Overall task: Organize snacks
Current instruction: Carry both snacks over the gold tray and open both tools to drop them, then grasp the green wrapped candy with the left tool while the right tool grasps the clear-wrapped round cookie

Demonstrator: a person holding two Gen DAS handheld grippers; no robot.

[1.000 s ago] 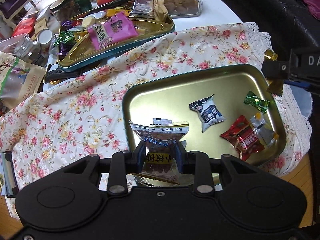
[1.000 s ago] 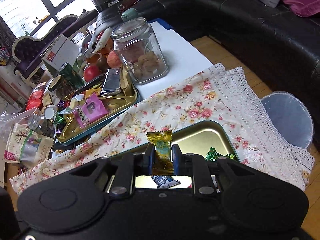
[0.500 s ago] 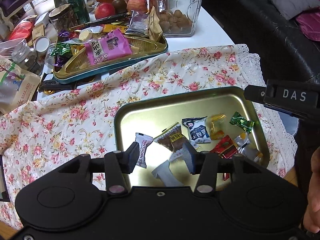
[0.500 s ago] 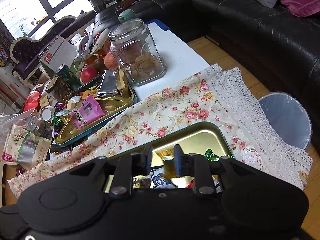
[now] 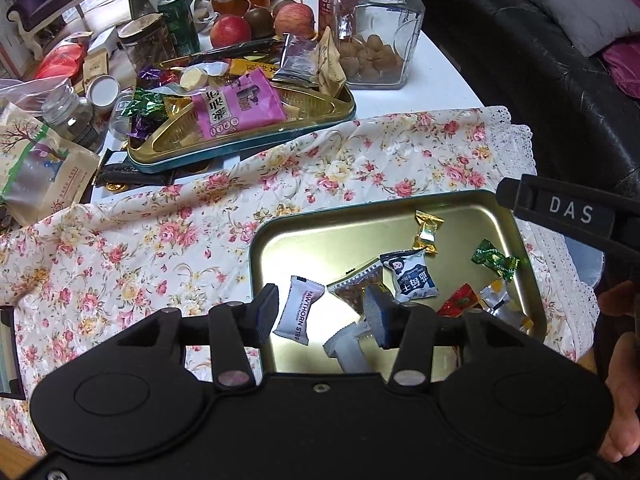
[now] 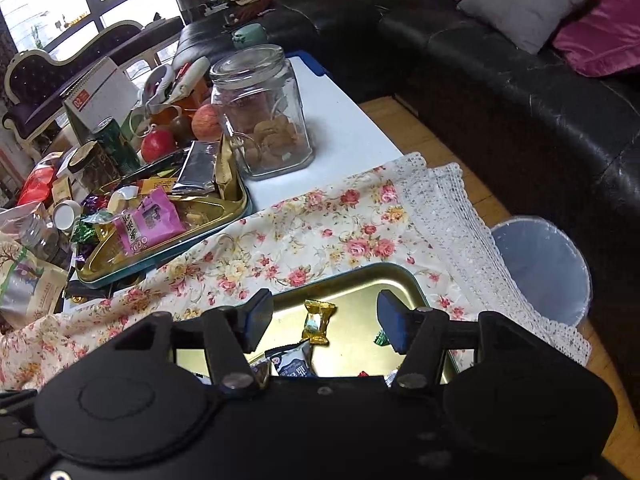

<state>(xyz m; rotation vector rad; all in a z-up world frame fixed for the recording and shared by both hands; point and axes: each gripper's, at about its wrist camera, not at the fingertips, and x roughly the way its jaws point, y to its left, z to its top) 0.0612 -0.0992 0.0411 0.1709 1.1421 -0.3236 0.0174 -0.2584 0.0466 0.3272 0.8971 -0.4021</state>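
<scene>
A gold tin tray [image 5: 460, 204] on the floral cloth holds several wrapped snacks: a white Hawthorn Strip packet [image 5: 298, 309], a brown packet [image 5: 354, 286], a dark blue packet [image 5: 410, 276], a gold candy [image 5: 426, 230], a green candy [image 5: 494, 259] and a red one [image 5: 460, 300]. My left gripper [image 5: 322, 312] is open and empty just above the tray's near side. My right gripper [image 6: 326, 318] is open and empty above the tray [image 6: 360, 280], over the gold candy [image 6: 317, 321]. Its finger shows in the left wrist view [image 5: 560, 210].
A second tin tray [image 5: 256, 136] piled with snacks, including a pink packet [image 5: 236, 106], sits at the back left. A glass jar [image 6: 262, 116], apples [image 5: 230, 31], cans and bags crowd the table's far side. A bin [image 6: 544, 264] stands on the floor to the right.
Both grippers opened and let go: the brown packet dropped from the left one and the gold candy from the right one into the near tray. Both grippers rose and pulled back.
</scene>
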